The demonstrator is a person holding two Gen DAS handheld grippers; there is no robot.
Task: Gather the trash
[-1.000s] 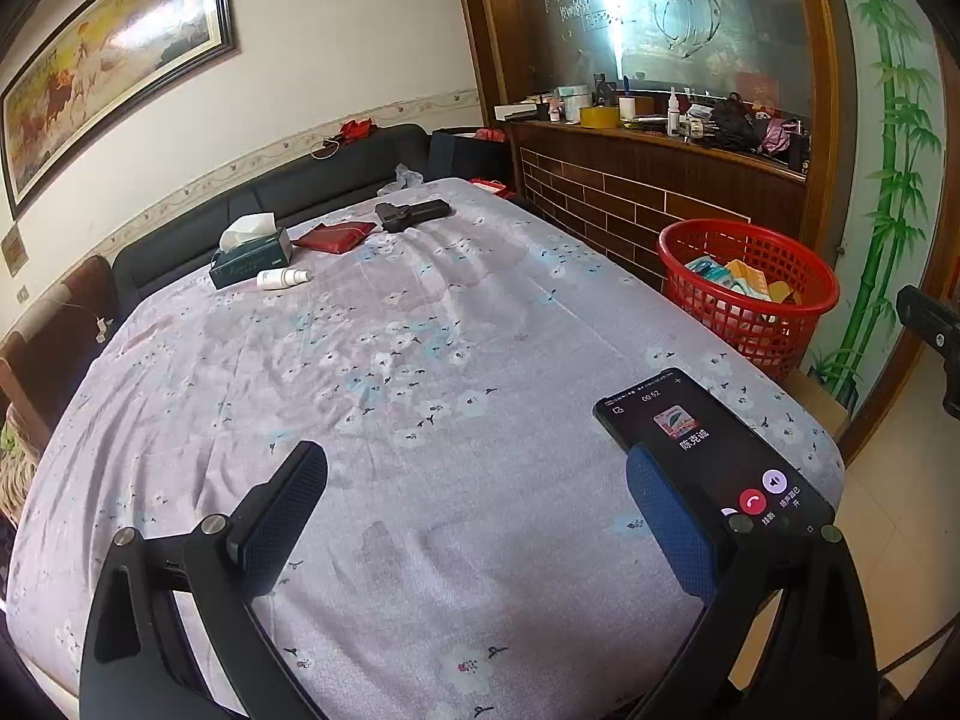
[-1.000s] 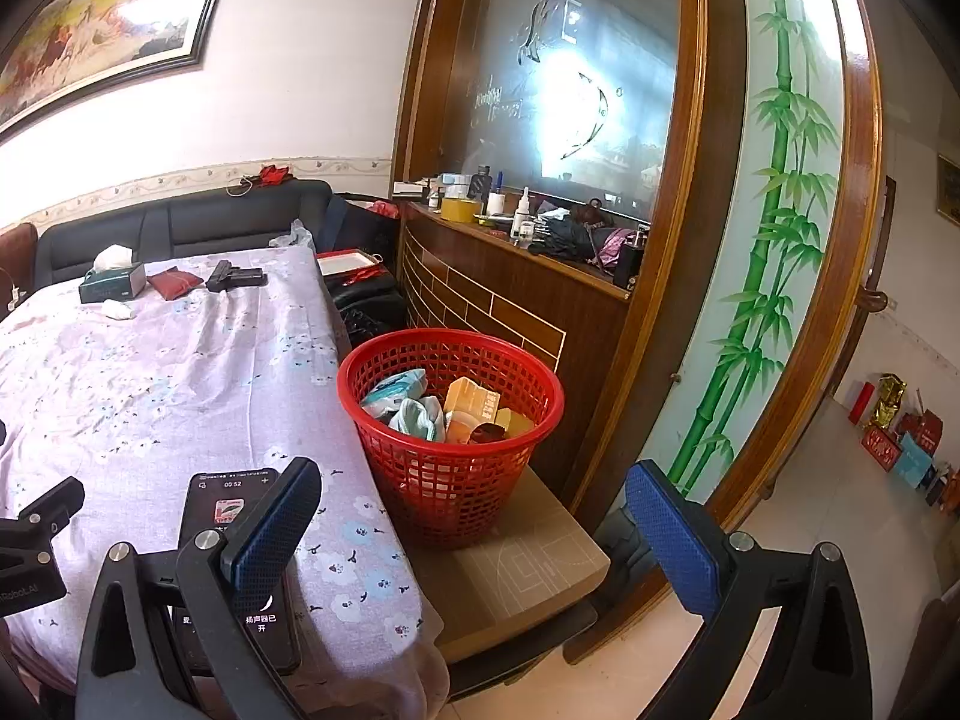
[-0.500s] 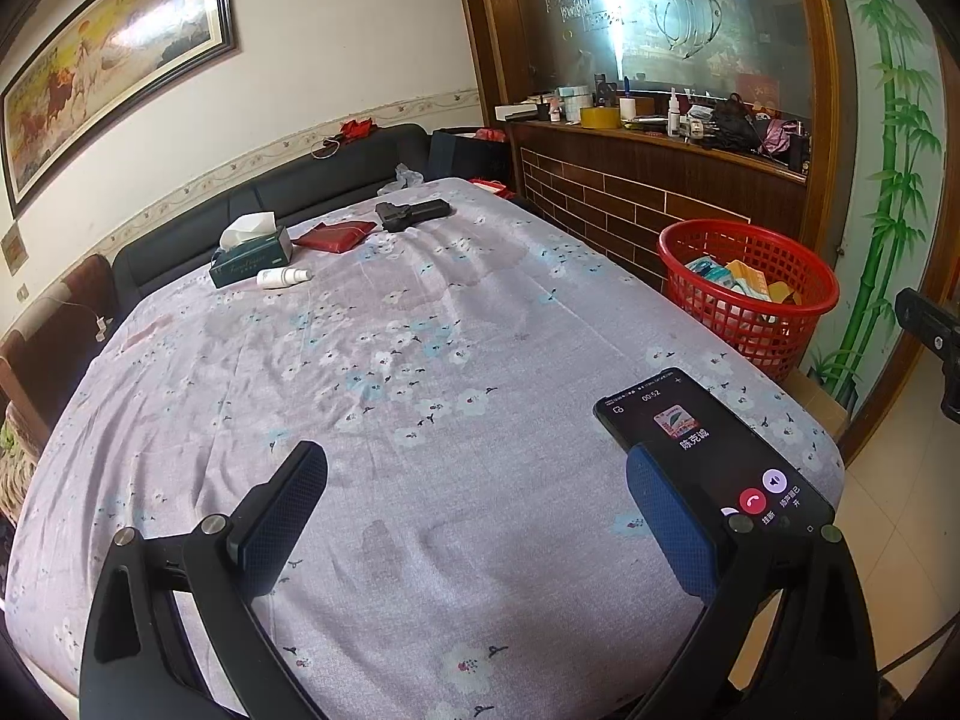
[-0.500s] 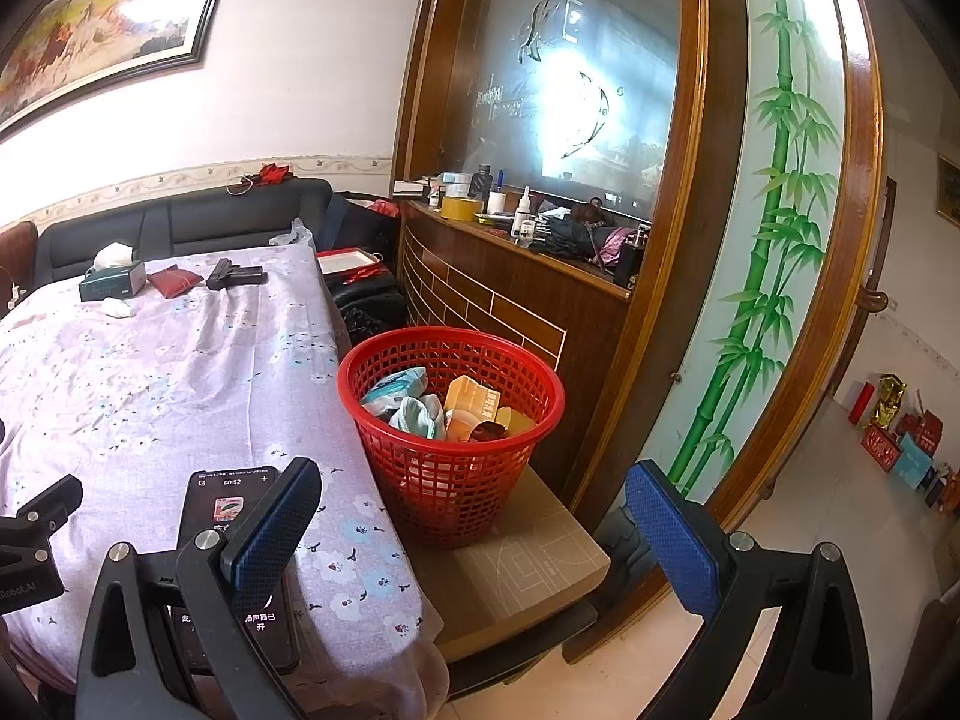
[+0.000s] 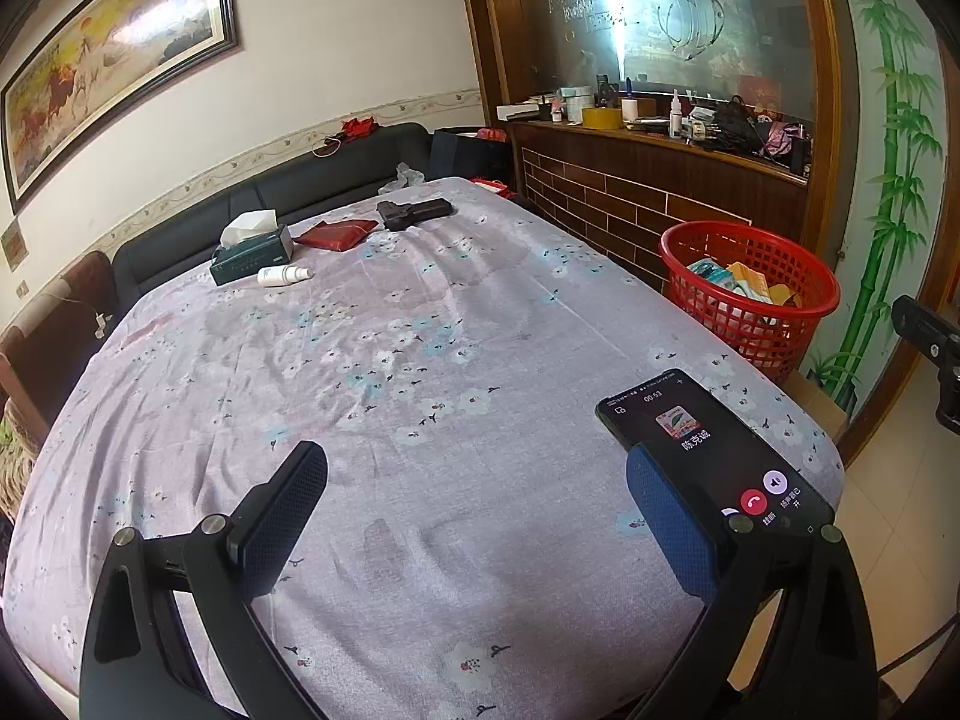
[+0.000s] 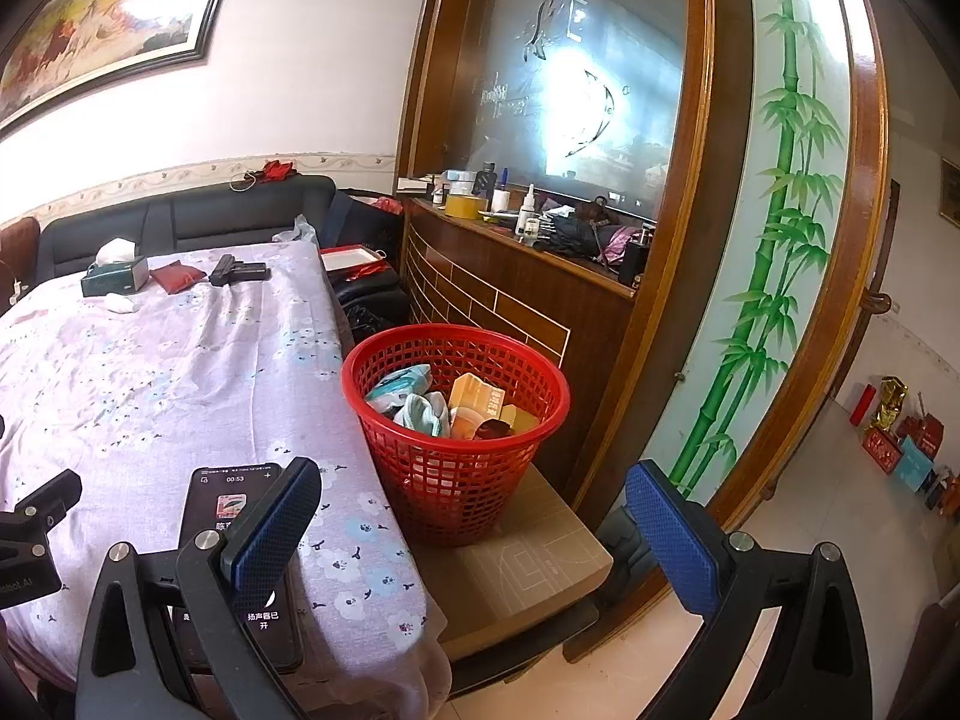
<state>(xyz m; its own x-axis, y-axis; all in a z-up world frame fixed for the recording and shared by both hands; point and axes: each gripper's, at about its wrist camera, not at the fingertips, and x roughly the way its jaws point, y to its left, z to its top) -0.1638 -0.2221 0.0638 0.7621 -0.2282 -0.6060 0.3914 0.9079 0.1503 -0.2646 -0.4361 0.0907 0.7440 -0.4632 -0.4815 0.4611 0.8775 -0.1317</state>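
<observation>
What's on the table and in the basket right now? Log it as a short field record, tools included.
left tool: open, empty, over the tablecloth
right tool: open, empty, facing the red basket
red basket: on a low stand beside the table, holds wrappers and cartons
phone: near table corner, call screen lit
far end of table: tissue box, white bottle, red pouch, black case

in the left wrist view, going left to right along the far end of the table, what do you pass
tissue box → white bottle → red pouch → black gadget, then off the table, the red basket
</observation>
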